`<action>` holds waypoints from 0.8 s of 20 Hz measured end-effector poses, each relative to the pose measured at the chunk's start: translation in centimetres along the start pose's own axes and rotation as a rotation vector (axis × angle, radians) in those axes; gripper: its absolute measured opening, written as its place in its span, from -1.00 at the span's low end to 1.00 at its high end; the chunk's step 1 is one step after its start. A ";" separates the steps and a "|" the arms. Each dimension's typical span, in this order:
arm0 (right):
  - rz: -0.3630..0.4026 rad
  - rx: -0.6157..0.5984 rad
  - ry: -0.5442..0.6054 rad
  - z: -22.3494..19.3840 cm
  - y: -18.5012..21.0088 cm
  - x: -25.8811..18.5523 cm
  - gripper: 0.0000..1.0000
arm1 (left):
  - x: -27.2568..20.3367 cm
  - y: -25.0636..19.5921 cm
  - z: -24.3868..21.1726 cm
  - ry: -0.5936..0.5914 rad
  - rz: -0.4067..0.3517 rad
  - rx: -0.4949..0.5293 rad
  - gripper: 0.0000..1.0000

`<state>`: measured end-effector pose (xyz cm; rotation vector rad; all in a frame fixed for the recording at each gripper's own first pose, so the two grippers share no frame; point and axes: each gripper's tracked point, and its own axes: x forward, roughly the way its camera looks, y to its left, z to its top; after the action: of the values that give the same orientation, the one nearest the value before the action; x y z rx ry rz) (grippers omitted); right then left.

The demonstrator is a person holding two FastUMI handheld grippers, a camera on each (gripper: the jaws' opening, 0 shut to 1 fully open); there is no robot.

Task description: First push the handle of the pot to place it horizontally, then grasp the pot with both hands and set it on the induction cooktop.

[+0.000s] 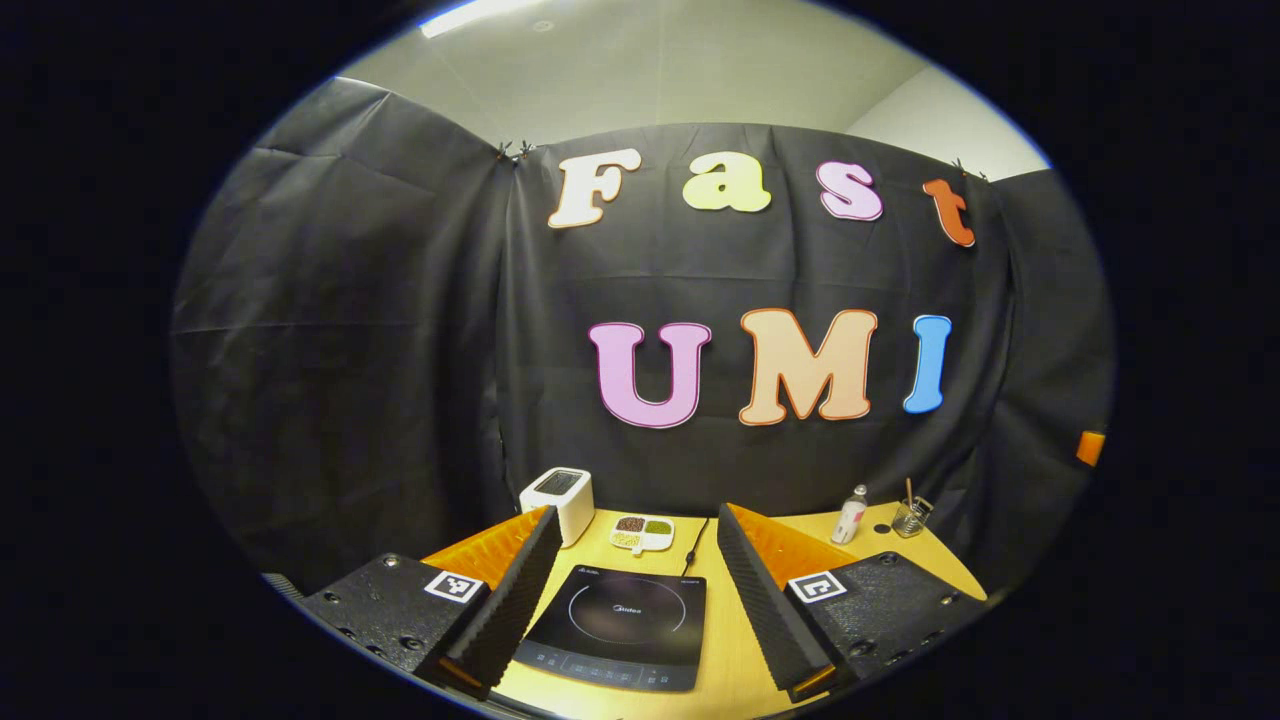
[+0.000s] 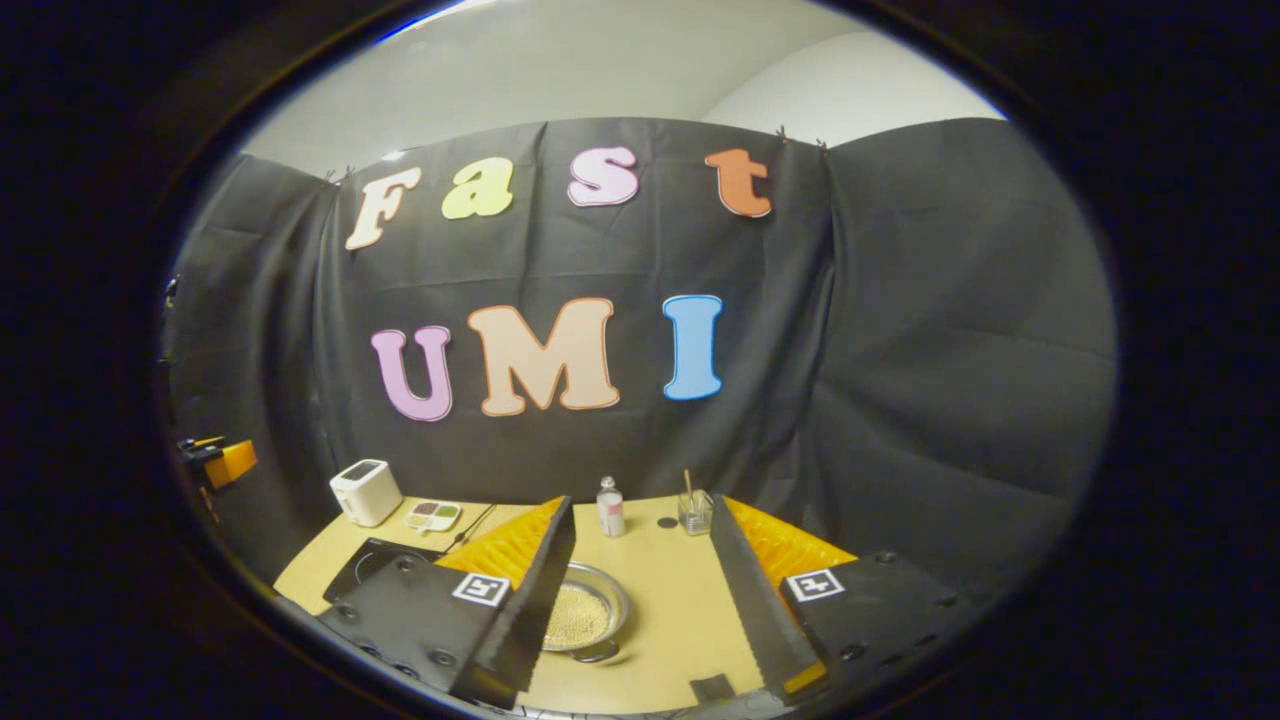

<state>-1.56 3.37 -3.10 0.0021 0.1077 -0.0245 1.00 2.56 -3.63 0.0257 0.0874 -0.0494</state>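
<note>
In the right gripper view a shallow silver pot [image 2: 588, 612] sits on the yellow table [image 2: 665, 600], partly hidden behind my left finger. A short dark handle [image 2: 598, 655] sticks out of its near rim toward me. My right gripper [image 2: 641, 505] hovers open over the table, with the pot low between its fingers, nearer the left one. The black induction cooktop [image 1: 620, 625] lies flat between the fingers of my open left gripper [image 1: 637, 518]; a corner of the cooktop [image 2: 372, 566] appears at the far left of the right gripper view.
A white toaster [image 1: 560, 500] and a small dish of seeds [image 1: 641, 533] stand behind the cooktop. A small bottle [image 2: 609, 507], a glass with a stick [image 2: 694, 512] and a small dark disc [image 2: 667, 522] sit at the back of the table.
</note>
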 end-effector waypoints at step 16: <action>-0.035 0.036 0.104 -4.7 3.6 -1.2 -0.94 | 2.3 3.5 -2.6 0.032 -0.062 0.004 0.83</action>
<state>-3.21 6.99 -7.63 0.0373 0.2115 -0.0612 3.27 6.02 -6.31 0.0280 0.1204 -0.1116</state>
